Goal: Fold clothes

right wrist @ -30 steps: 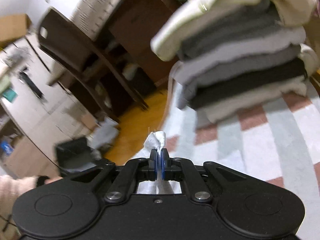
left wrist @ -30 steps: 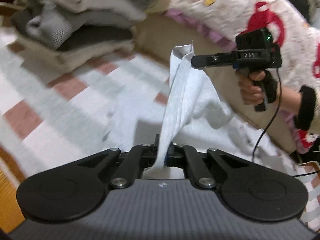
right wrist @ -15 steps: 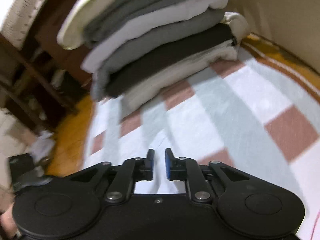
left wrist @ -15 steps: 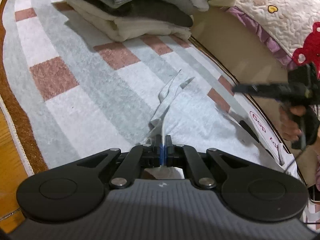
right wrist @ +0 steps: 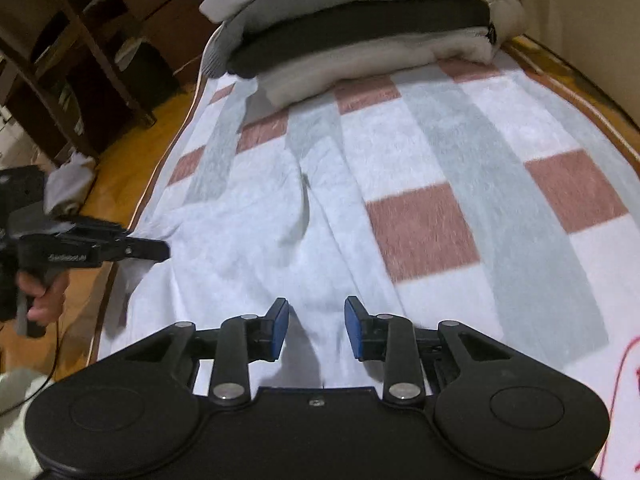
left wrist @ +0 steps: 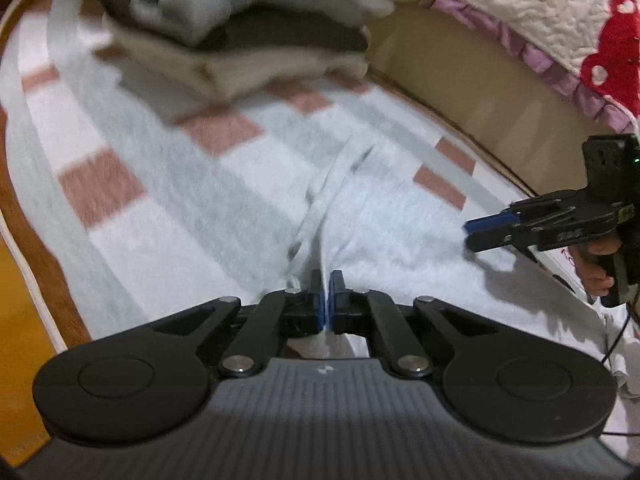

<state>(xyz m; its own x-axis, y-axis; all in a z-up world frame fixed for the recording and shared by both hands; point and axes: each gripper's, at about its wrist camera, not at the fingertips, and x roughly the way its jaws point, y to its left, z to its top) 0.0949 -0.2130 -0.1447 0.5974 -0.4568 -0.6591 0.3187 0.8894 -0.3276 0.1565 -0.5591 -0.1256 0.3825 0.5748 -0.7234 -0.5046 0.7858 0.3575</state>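
**Left clamped, right let go**

Our left gripper [left wrist: 328, 300] pitches downward with its blue pads pressed together on a fold of the pale garment [left wrist: 384, 232]. Our right gripper [right wrist: 316, 326], to the right of that fold, has just been opening; nothing sits between its pads. A hand [right wrist: 42, 294] wraps each grip.

Pale garment [right wrist: 256, 240] dropped flat onto rug, right hand-held gripper [right wrist: 316, 326] jaws just opened, released.
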